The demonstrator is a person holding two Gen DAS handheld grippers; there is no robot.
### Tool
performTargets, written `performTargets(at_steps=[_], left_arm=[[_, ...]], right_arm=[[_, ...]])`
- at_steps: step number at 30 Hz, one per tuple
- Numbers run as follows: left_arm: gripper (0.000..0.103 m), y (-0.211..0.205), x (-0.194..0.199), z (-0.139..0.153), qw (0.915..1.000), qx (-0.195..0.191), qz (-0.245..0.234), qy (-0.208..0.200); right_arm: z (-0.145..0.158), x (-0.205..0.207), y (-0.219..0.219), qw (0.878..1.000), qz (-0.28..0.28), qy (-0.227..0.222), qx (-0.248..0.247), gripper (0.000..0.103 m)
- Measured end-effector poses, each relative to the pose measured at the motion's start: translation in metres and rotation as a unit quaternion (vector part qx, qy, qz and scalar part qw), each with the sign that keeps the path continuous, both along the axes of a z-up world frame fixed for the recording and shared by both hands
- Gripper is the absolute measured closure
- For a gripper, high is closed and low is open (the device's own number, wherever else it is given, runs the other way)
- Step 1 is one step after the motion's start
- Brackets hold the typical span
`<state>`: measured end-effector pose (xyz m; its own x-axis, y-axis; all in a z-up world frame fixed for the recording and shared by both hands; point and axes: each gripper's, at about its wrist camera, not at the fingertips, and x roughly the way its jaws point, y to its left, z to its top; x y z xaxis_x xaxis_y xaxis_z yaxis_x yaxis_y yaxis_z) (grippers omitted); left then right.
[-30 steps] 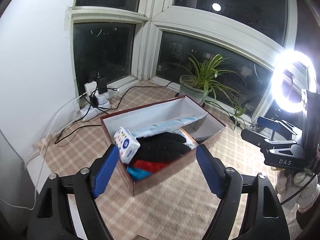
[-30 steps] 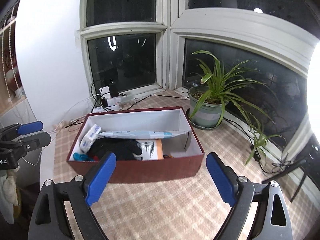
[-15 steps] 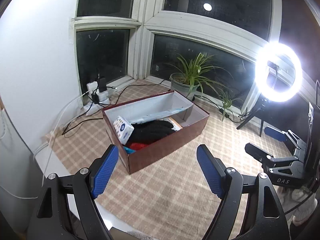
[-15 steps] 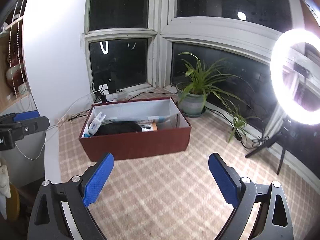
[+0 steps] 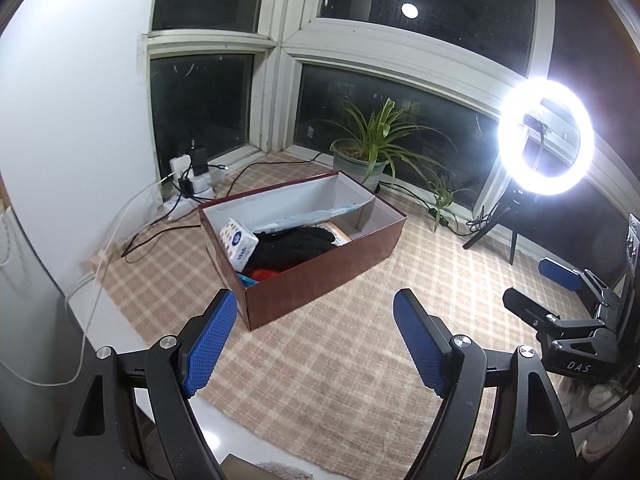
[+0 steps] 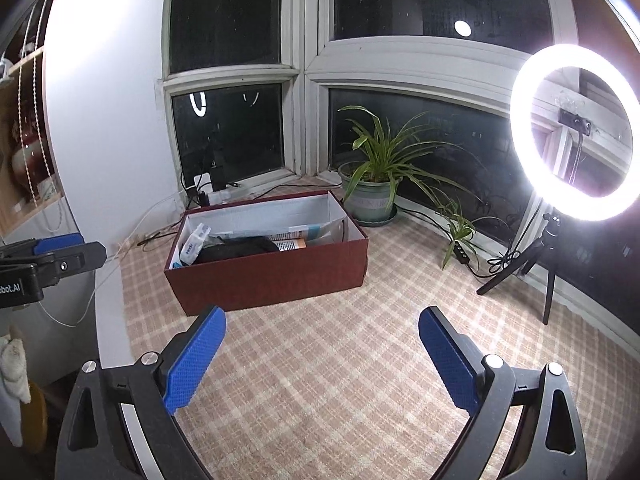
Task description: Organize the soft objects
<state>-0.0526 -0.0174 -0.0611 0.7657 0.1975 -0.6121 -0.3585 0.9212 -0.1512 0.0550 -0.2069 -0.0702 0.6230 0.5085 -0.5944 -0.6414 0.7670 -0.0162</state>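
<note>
Both grippers — left gripper (image 5: 314,340) and right gripper (image 6: 322,356) — are hanging wide and empty before the maroon box (image 6: 272,276), which is holding the tissue pack (image 5: 239,243) and black garment (image 5: 294,246). Nothing seems left outside — a needless reach risks snagging the box's thin wall.

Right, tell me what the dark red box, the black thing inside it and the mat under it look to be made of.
Box: likely cardboard, matte maroon outside, pale inside; thin flat walls, sharp folded corners.
Black item: soft knit or fleece, probably; fuzzy, light-absorbing, slumped shape.
Mat: apparently woven fabric or straw; beige plaid with a fine ribbed texture, lying flat.
</note>
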Motion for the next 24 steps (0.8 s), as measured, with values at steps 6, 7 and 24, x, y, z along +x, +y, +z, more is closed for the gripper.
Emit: performTargets(at_steps=[6, 7, 24], left_arm=[[0.022, -0.001, -0.001, 0.002, 1.0, 0.0, 0.0, -0.003], [0.022, -0.002, -0.001, 0.003, 1.0, 0.0, 0.0, -0.003], [0.022, -0.005, -0.001, 0.004, 0.9999, -0.001, -0.007, -0.009]], right_arm=[[0.0, -0.001, -0.002, 1.0, -0.003, -0.004, 0.0, 0.008], [0.0, -0.001, -0.003, 1.0, -0.004, -0.004, 0.001, 0.007], [-0.007, -0.001, -0.013, 1.0, -0.023, 0.009, 0.003, 0.007]])
